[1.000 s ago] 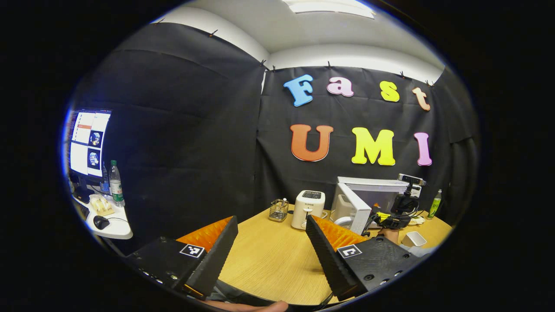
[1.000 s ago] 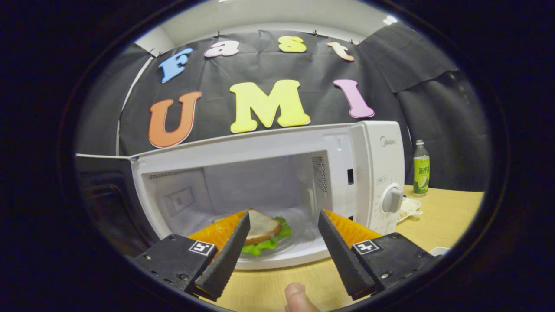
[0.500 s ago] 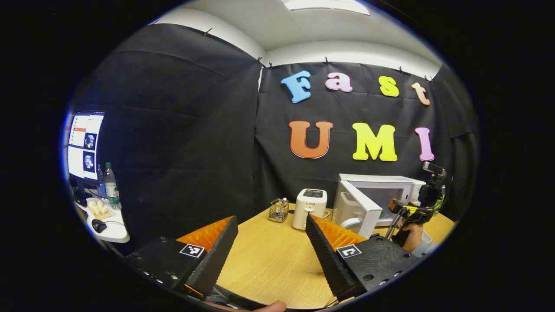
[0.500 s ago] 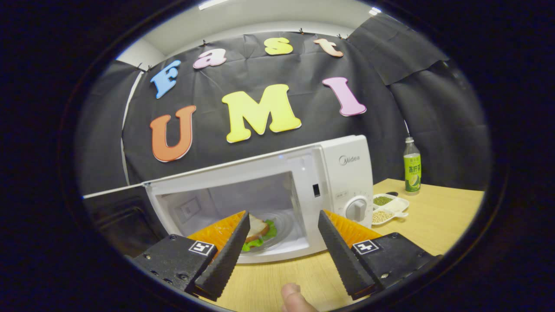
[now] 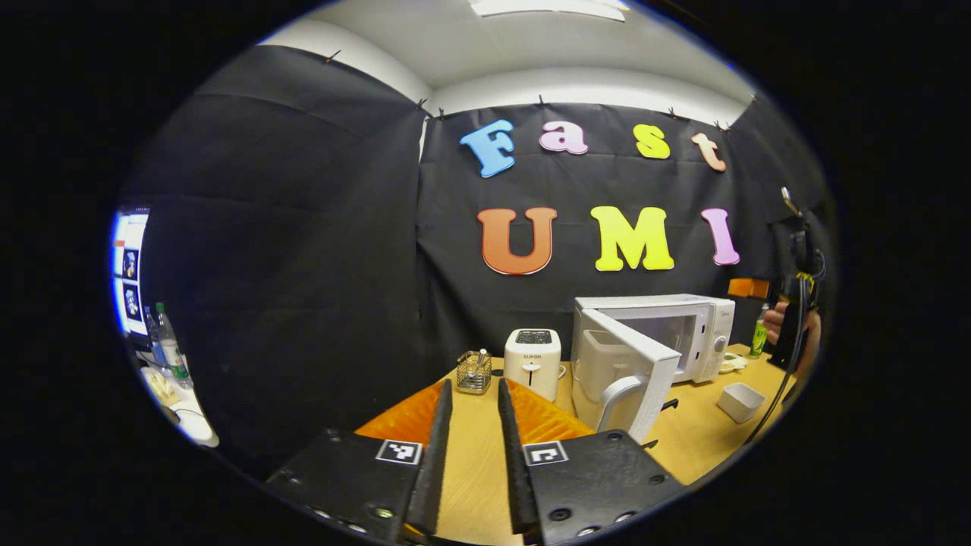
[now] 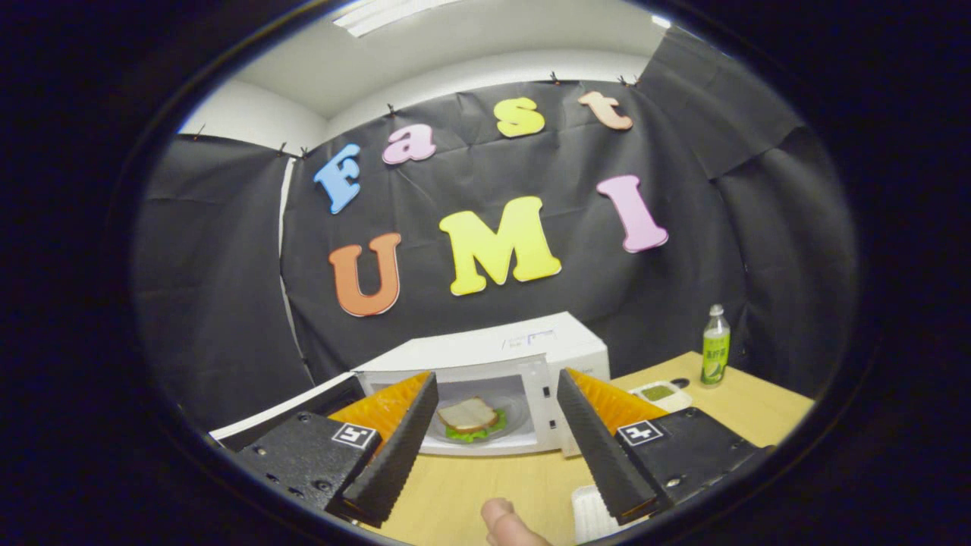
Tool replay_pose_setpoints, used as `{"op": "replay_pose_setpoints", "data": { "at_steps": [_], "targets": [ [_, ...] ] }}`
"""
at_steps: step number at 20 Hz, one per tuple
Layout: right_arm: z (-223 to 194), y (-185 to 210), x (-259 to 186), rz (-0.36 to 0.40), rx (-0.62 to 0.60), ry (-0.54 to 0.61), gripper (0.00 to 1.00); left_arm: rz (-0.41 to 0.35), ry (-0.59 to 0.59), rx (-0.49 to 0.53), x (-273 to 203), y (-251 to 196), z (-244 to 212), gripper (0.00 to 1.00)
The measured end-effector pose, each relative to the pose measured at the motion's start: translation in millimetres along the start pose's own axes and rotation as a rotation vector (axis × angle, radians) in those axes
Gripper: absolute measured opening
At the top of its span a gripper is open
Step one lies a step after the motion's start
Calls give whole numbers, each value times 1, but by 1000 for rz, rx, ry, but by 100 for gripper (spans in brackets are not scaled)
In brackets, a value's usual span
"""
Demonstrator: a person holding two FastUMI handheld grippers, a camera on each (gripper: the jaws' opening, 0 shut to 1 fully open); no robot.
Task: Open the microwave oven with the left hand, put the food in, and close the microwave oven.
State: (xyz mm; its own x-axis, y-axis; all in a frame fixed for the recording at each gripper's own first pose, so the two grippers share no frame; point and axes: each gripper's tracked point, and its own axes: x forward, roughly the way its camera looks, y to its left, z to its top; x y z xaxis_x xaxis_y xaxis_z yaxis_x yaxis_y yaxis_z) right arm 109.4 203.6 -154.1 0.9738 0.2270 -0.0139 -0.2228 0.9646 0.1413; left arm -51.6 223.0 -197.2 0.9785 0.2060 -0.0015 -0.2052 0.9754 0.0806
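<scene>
Pulled back from the white microwave oven (image 6: 485,379) since a second ago: right tool (image 6: 493,425) now higher and farther off, fingers spread wide, gripping nothing. Narrowed meanwhile: left tool (image 5: 472,447), fingers drawn near together with a slim gap left, nothing between them, well short of the oven.

Largest first:
- Light wooden counter (image 5: 683,447), carrying everything below.
- White microwave oven (image 5: 667,334) at the back of the counter, white door with curved handle (image 5: 622,379) swung wide open to the oven's left.
- Seen inside the oven in the right gripper view: sandwich of sliced bread over green lettuce (image 6: 470,418), lying on the glass turntable (image 6: 516,413), between the right tool's spread fingers in the picture but well beyond them.
- White toaster (image 5: 533,360) just beside the open door.
- Green-labelled plastic bottle (image 6: 714,345) upright near the back corner, right of the oven.
- Small wire basket (image 5: 474,373) next to the toaster.
- White square dish (image 5: 742,400) on the counter, in front of the oven.
- White divided tray with green contents (image 6: 660,394) beside the oven's right side.
- Thumb tip (image 6: 504,523) at the bottom edge of the right gripper view.
- Right tool (image 5: 751,288) also seen at the far right of the left gripper view, held in a hand (image 5: 777,322).
</scene>
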Motion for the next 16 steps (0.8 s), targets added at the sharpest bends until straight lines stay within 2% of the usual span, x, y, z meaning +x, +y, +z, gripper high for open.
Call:
{"op": "replay_pose_setpoints", "data": {
  "at_steps": [1,2,3,4,5,8,9,11,12,13,14,15,16],
  "targets": [
    [13,-6,-15,-8,-25,-18,91,2,-5,6,0,2,1,5],
    [25,-10,-30,-8,-49,-36,90,-20,5,-9,2,-4,-1,12],
    [38,-13,-44,-2,-68,-54,100,-40,7,-31,7,-7,-2,7],
    [48,-16,-58,0,-96,-56,100,-51,8,-39,5,-8,0,4],
    [57,-24,-71,-4,-123,-60,90,-77,9,-46,6,-12,-3,0],
    [83,-36,-111,-9,-146,-88,91,-168,-6,-68,12,-28,-8,0],
    [87,-37,-123,2,-153,-85,100,-176,-13,-65,15,-30,-11,0],
    [92,-39,-144,39,-162,-72,100,-217,6,-68,24,-43,-24,0],
    [103,-33,-159,55,-162,-67,91,-237,15,-76,28,-50,-29,0],
    [107,-37,-167,57,-162,-66,100,-263,28,-85,33,-62,-36,0],
    [111,-43,-175,53,-163,-71,100,-280,34,-88,38,-70,-41,0],
    [117,-47,-182,52,-169,-85,91,-296,42,-85,45,-79,-48,0],
    [113,-57,-181,51,-174,-102,100,-292,50,-70,53,-84,-56,0]
  ]
}}
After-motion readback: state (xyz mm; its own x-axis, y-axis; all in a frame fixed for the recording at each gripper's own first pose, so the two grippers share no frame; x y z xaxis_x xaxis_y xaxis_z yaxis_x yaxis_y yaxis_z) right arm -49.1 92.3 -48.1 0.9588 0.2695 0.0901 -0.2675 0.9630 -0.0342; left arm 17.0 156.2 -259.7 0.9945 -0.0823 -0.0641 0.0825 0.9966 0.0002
